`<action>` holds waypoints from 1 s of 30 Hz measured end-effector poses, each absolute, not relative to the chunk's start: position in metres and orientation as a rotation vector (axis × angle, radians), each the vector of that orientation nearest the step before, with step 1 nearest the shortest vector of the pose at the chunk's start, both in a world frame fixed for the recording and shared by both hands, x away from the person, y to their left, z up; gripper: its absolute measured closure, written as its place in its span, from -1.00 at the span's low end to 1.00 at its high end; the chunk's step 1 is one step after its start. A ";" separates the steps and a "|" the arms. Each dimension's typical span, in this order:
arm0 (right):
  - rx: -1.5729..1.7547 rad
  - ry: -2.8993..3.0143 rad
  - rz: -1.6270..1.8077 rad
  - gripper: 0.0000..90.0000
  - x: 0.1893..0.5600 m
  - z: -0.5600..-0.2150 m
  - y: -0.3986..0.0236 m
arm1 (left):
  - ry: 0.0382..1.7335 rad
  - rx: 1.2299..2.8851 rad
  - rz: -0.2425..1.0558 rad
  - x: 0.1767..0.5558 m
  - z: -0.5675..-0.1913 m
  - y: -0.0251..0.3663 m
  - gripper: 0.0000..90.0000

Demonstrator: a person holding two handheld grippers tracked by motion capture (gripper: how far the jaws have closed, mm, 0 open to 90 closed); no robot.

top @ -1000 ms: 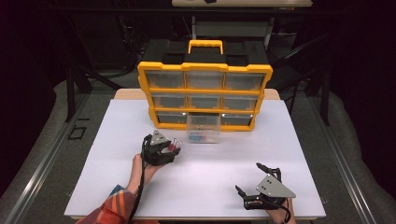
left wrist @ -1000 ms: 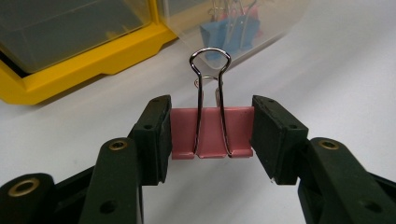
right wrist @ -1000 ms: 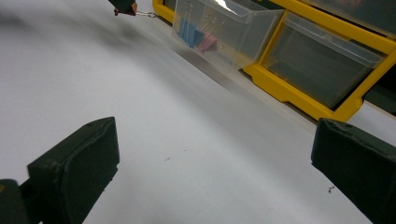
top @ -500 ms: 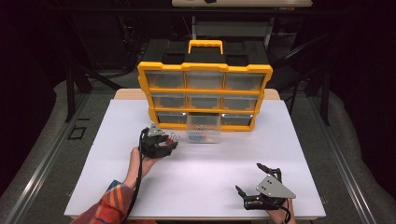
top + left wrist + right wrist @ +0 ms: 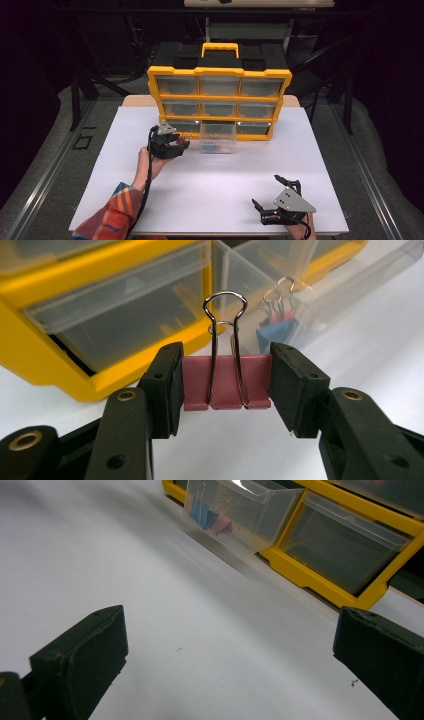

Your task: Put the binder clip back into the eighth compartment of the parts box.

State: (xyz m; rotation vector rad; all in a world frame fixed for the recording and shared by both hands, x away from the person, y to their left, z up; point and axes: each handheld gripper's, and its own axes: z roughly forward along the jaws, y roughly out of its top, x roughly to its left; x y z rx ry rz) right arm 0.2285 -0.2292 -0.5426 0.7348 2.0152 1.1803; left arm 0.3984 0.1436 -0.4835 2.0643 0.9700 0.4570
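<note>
Left gripper view: we see the left gripper point(image 5: 226, 385) clamped on a pink binder clip point(image 5: 226, 381), one pad on each end of the clip body.
Clip pose: wire handles stand up and away from the camera, clip body level between the pads.
Clip location: we place it off the white table point(image 5: 210, 195), held just left of the pulled-out clear drawer point(image 5: 218, 138) in the high view.
Left gripper, high view: we see it point(image 5: 181, 145) near the yellow organizer's point(image 5: 219, 72) bottom row, pointing right toward the drawer, not touching it.
Drawer contents: we see more binder clips inside point(image 5: 210, 517), blue and pink, lying at its front end.
Drawer position: bottom row, middle slot, slid well out onto the table.
Right gripper view: we see the right gripper point(image 5: 230, 660) with jaws spread wide and nothing between them, bare table surface below.
Right gripper, high view: we see it point(image 5: 267, 197) near the table's front right edge, well apart from the organizer and from the left gripper.
Person: a patterned sleeve point(image 5: 112, 217) enters at bottom left.
</note>
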 end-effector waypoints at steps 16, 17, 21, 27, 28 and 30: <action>0.737 2.016 1.188 -0.99 0.228 -0.542 -0.230 | 0.943 2.055 0.478 0.410 -0.454 0.130 0.10; 0.736 2.016 1.188 -0.99 0.228 -0.542 -0.230 | 0.940 2.054 0.481 0.410 -0.452 0.129 0.10; 0.738 2.015 1.185 -0.99 0.228 -0.542 -0.230 | 0.925 2.053 0.484 0.412 -0.447 0.126 0.11; 0.733 2.014 1.184 -0.99 0.227 -0.542 -0.230 | 0.911 2.037 0.487 0.413 -0.440 0.122 0.10; 0.737 2.009 1.188 -0.99 0.227 -0.542 -0.230 | 0.906 2.040 0.483 0.413 -0.439 0.121 0.10; 0.744 2.010 1.184 -0.99 0.227 -0.542 -0.231 | 0.896 2.039 0.478 0.414 -0.437 0.119 0.11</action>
